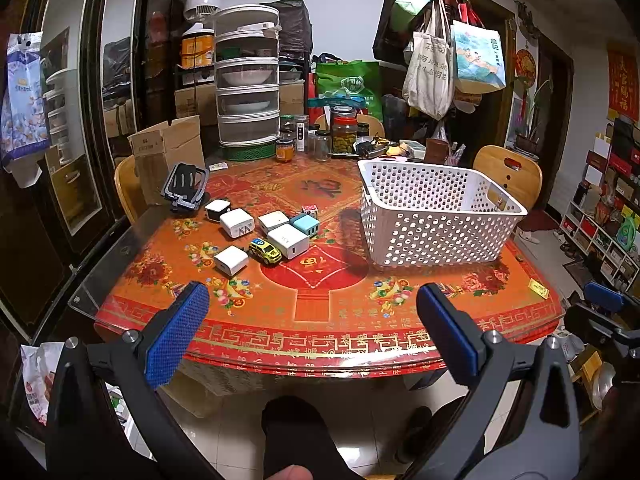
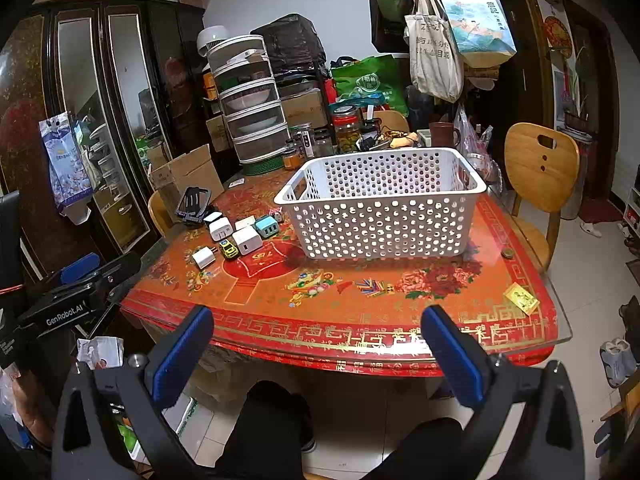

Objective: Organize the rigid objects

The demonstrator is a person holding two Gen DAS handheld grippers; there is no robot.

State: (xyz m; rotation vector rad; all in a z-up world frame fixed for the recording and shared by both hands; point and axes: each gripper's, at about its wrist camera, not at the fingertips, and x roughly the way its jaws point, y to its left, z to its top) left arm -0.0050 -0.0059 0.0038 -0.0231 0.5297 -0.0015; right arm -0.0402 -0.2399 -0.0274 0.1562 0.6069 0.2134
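Note:
A white perforated basket [image 1: 436, 216] [image 2: 380, 216] stands empty on the red patterned table [image 1: 320, 280] [image 2: 340, 292]. Left of it lies a cluster of several white chargers [image 1: 288, 240] [image 2: 247, 240], a light blue one [image 1: 306, 225] [image 2: 266, 226], a small die [image 1: 310, 211] and a yellow toy car [image 1: 265, 251] [image 2: 229, 249]. A black phone stand [image 1: 186, 188] [image 2: 194, 202] sits behind them. My left gripper [image 1: 312, 308] hangs open in front of the table's near edge, nothing between its fingers. My right gripper [image 2: 316, 332] is also open and empty, short of the table edge.
Jars [image 1: 344, 130], a tiered food cover [image 1: 248, 80] and a cardboard box [image 1: 168, 152] crowd the table's far side. Wooden chairs [image 2: 540, 172] stand at the right and left. A small gold card [image 2: 520, 298] lies near the right front corner. The person's dark-clad legs [image 2: 276, 432] show below.

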